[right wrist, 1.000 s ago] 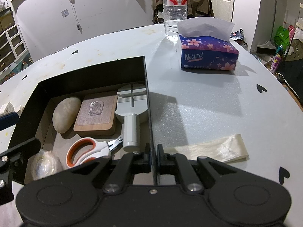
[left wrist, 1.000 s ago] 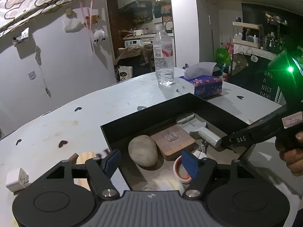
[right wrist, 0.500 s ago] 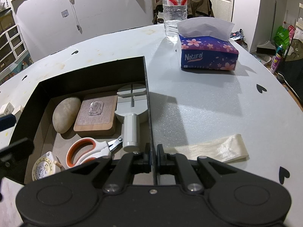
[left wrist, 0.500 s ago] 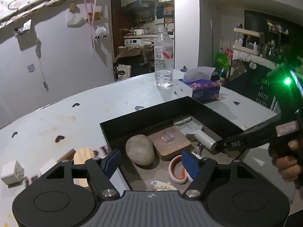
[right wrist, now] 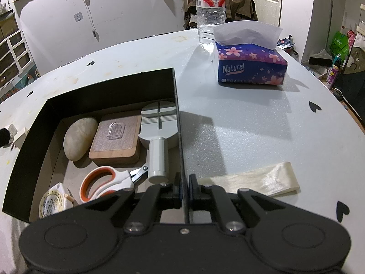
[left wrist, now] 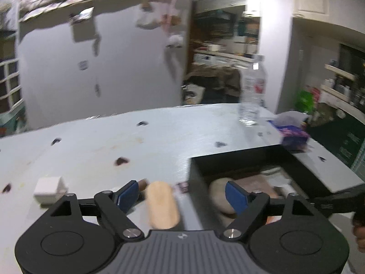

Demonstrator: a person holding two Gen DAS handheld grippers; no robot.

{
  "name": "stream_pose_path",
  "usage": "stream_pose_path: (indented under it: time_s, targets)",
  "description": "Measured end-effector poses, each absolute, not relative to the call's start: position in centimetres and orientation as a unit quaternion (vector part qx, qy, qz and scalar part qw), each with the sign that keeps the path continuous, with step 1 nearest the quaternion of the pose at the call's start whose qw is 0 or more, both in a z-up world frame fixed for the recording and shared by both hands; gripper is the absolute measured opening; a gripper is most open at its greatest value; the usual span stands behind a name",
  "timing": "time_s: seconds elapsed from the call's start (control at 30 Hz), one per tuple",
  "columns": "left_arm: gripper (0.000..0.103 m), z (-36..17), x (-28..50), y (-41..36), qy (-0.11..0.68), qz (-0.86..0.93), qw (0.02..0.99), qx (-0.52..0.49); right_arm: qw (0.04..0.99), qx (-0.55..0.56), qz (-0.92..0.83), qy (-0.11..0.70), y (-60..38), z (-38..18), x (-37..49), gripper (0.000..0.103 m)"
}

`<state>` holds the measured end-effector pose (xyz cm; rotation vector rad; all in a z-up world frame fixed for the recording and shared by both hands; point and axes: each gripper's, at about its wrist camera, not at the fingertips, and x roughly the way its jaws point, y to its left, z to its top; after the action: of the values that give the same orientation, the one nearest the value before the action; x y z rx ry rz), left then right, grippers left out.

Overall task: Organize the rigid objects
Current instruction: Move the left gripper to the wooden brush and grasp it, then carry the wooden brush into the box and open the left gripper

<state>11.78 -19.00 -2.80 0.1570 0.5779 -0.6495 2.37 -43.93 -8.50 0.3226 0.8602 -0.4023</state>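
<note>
A black box [right wrist: 109,86] on the white table holds a stone [right wrist: 78,138], a wooden coaster [right wrist: 116,140], a grey tool [right wrist: 158,137], orange-handled scissors [right wrist: 102,182] and a small tape measure [right wrist: 53,203]. My right gripper [right wrist: 184,183] is shut on the box's right wall [right wrist: 177,118]. My left gripper [left wrist: 182,194] is open and empty, above the table just left of the box [left wrist: 239,162]. A light wooden piece [left wrist: 162,204] lies below it between the fingers, and a white adapter [left wrist: 49,189] lies to the left.
A tissue box [right wrist: 249,68] and a water bottle [right wrist: 211,11] stand at the back of the table. A strip of clear tape [right wrist: 257,180] lies right of the black box. Small white blocks [right wrist: 19,134] lie left of the box.
My left gripper has swung left from over the box to the table beside it, leaving the tape measure in the box. The right gripper has not moved.
</note>
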Motion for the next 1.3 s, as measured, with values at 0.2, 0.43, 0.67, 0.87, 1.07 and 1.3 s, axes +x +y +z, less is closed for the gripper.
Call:
stream_pose_path:
  time_s: [0.2, 0.43, 0.67, 0.87, 1.07, 1.3]
  targets:
    - [0.068, -5.0, 14.2, -17.4, 0.321, -0.273, 0.905, 0.055, 0.877, 0.155, -0.193, 0.412, -43.9, -8.5, 2.3, 0.008]
    - [0.061, -7.4, 15.5, -18.1, 0.347, -0.284, 0.892, 0.059, 0.877, 0.156, -0.192, 0.412, -43.9, -8.5, 2.3, 0.008]
    - [0.049, -8.7, 16.1, -19.2, 0.358, -0.298, 0.882, 0.069, 0.877, 0.155, -0.192, 0.412, -43.9, -8.5, 2.4, 0.008]
    - [0.041, -8.6, 15.1, -18.2, 0.360, -0.296, 0.880, 0.089, 0.877, 0.156, -0.192, 0.411, -43.9, -8.5, 2.4, 0.008]
    - [0.040, -8.5, 12.6, -15.8, 0.366, -0.307, 0.871, 0.115, 0.878, 0.152, -0.191, 0.412, -43.8, -8.4, 2.5, 0.008]
    - [0.041, -8.3, 13.0, -17.1, 0.355, -0.282, 0.883, 0.120, 0.878, 0.155, -0.191, 0.411, -43.9, -8.5, 2.4, 0.008]
